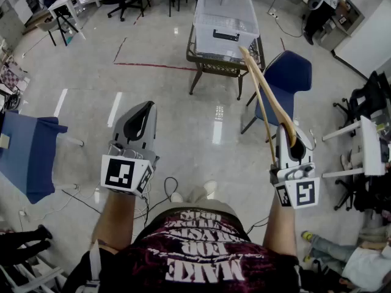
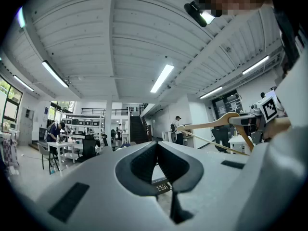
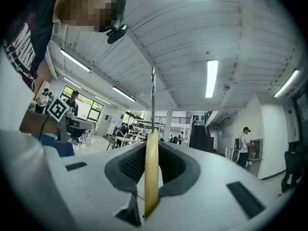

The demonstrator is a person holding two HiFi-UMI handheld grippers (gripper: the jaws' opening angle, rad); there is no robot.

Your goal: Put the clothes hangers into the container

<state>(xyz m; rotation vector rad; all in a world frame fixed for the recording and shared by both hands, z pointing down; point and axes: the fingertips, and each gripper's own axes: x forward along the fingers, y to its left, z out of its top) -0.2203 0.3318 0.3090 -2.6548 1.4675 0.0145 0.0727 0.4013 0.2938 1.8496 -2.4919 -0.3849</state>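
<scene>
- Wooden clothes hanger (image 3: 151,172): it stands edge-on between the pads of the right gripper (image 3: 151,150), which are clenched on the wood. Its metal hook rises straight up out of the grip.
- From the left gripper view, the hold sits at the crown of the hanger (image 2: 211,125). One arm and the thin lower bar reach out past the jaws.
- Left gripper (image 2: 158,150): jaw tips are together with nothing between them. It is carried level beside the right, well apart from the hanger.
- Head view: the hanger (image 1: 272,96) pokes forward from the right gripper (image 1: 287,140), its far tip pointing toward the container. The left gripper (image 1: 142,112) is idle on the other side.
- Container (image 1: 211,38): a clear plastic bin on a low table (image 1: 201,63), well ahead of me, with a blue chair (image 1: 287,72) just beside it. I cannot tell whether a lid is on.
- Handling, my judgement: light and stiff, so it won't sag or crush. The smooth finished wood could pivot in the pads, and the long arm gives it leverage to swing.
- Best hold is where it is now, at the thick crown by the hook, near the balance point. The thin lower bar is a poorer place to grip.
- The protruding arm could clip the bin's wall on approach.
</scene>
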